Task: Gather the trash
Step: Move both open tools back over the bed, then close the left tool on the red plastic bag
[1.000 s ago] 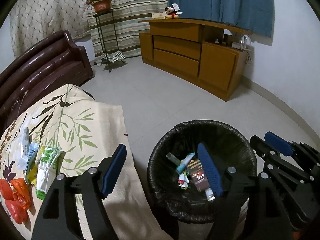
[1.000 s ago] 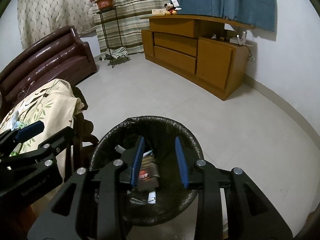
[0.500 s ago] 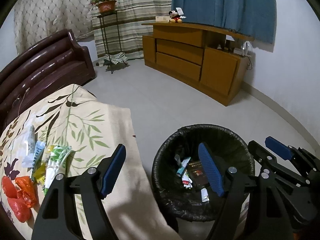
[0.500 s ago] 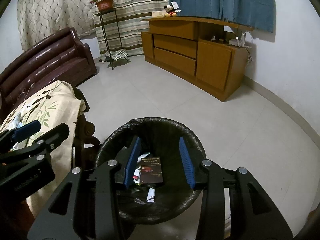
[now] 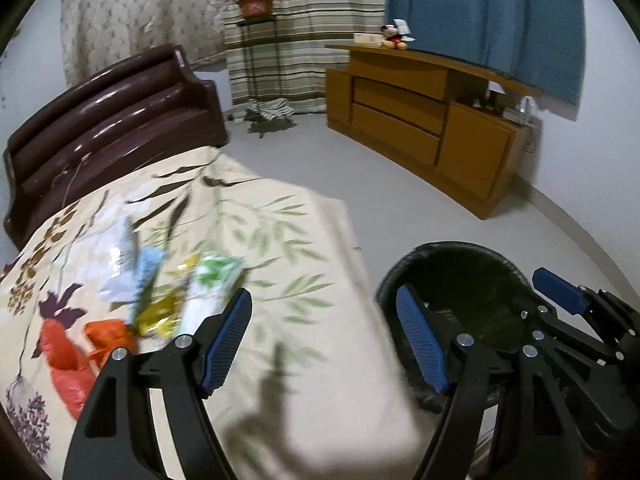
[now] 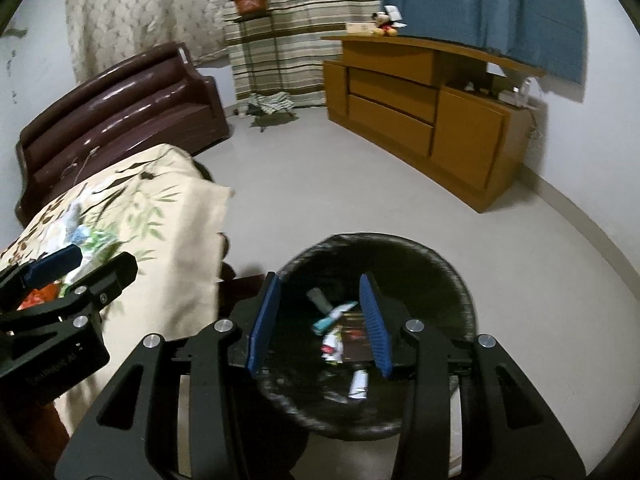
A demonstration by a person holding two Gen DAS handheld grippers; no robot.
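A black-lined trash bin (image 6: pixel 448 276) stands on the floor beside a cloth-covered table (image 5: pixel 280 240); it also shows in the left wrist view (image 5: pixel 472 256). Several wrappers and a dark box (image 6: pixel 352 340) lie inside it. On the cloth lie several wrappers (image 5: pixel 160 280) and orange plastic pieces (image 5: pixel 72 360). My left gripper (image 5: pixel 324 340) is open and empty over the table's near right part. My right gripper (image 6: pixel 320 324) is open and empty above the bin, and it shows at the right of the left wrist view (image 5: pixel 568 312).
A dark brown sofa (image 5: pixel 108 120) stands behind the table. A wooden cabinet (image 5: pixel 420 120) runs along the right wall. A plant stand (image 5: pixel 256 60) stands by the striped curtain. Bare tiled floor (image 6: pixel 320 192) lies between them.
My left gripper has swung left from above the bin toward the table's wrappers. My right gripper has opened wider and the dark box has dropped into the bin.
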